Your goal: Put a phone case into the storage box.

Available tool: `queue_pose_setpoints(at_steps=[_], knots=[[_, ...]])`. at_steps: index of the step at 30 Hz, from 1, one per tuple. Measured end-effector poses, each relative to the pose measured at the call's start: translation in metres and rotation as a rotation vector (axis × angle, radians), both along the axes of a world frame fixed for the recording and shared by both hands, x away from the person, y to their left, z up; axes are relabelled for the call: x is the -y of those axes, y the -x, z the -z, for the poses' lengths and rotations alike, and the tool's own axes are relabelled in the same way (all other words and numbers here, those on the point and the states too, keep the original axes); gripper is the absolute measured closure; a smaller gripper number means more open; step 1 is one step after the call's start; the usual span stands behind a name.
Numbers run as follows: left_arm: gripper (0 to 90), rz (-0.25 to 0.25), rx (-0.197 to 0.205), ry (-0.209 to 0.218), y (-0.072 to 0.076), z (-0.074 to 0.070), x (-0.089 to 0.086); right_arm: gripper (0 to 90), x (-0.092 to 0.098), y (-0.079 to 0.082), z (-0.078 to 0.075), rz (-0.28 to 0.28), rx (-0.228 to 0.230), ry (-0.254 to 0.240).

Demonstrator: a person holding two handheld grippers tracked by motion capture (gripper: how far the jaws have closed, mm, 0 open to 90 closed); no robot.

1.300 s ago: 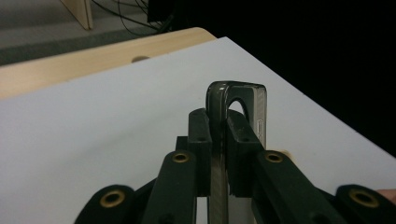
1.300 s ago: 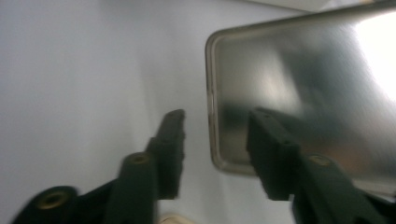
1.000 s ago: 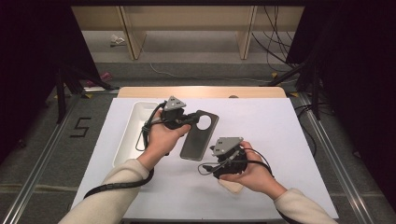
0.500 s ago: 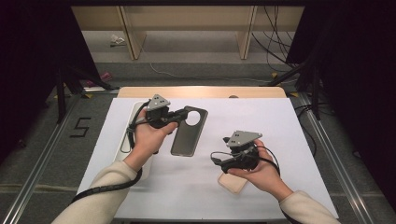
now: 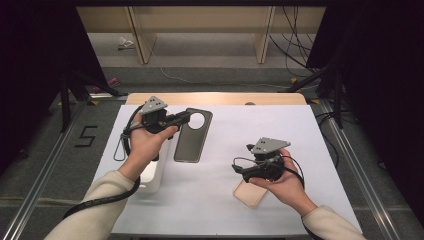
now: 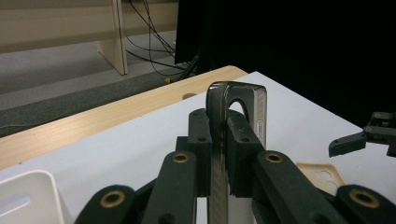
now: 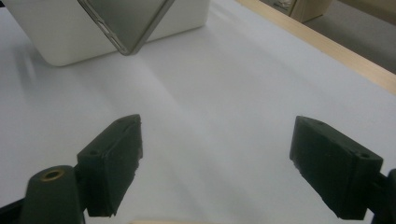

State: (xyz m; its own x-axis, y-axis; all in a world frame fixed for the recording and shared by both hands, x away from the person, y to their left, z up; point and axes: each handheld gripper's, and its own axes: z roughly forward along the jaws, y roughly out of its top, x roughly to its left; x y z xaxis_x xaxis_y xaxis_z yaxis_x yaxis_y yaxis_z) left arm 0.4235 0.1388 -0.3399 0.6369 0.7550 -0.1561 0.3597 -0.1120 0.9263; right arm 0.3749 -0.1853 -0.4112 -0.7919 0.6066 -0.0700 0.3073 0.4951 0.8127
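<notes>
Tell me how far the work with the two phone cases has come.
Done: the right tool has just opened with nothing between its jaws, near the beige phone case on the table. In hand: the left tool is shut on the dark phone case, held near the white bin. Left, probably: setting it down.

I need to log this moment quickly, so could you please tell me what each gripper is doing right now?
Left gripper: shut on the dark phone case.
Right gripper: open, jaws just opened, nothing between them.

A "5" on the floor point(image 5: 86, 136)
</notes>
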Motion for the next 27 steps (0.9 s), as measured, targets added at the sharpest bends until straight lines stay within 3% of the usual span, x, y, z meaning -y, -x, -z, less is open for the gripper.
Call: queue_pose_setpoints(at_steps=[27], knots=[[81.7,-0.057,0.047,0.019,-0.004,-0.025,-0.051,18.0,0.010,-0.001,0.002,0.045,-0.015,-0.009]])
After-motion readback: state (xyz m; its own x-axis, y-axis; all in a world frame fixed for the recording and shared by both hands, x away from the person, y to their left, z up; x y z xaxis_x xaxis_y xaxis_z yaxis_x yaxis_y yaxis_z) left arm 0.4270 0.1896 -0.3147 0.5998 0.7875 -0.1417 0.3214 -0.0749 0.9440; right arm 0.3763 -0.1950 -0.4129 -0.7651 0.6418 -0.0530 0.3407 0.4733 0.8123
